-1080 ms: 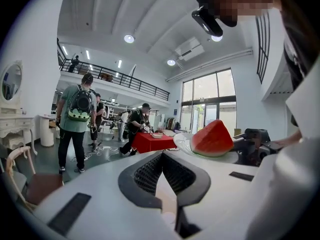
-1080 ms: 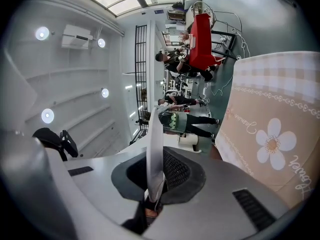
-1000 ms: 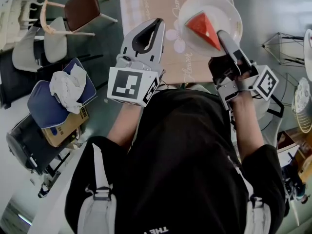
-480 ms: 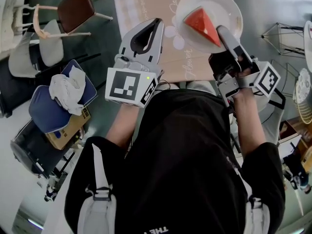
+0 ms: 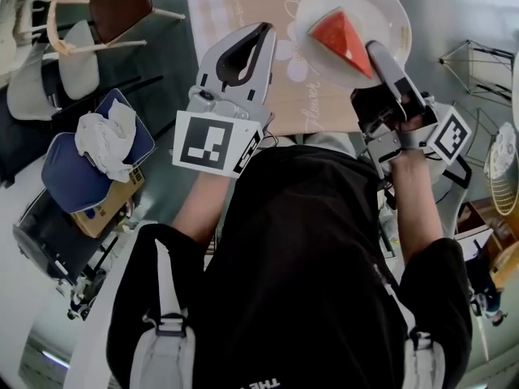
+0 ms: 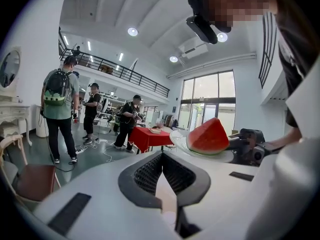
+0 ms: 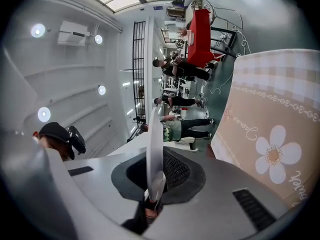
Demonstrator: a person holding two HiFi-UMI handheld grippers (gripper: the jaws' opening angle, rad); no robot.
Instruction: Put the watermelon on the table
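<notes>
The right gripper (image 5: 378,52) has its fingers clenched on the rim of a white plate (image 5: 388,5). The watermelon (image 5: 341,42) (a single red wedge) lies on that plate, above the cloth-covered tabletop (image 5: 243,6). Just beside the plate, the left gripper (image 5: 264,32) has its fingers pressed together, grasping nothing.

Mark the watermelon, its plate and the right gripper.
watermelon (image 5: 340,40): head view, red flesh.
plate (image 5: 388,8): head view, bare rim.
right gripper (image 5: 375,50): head view, tips clamping the plate's edge.
</notes>
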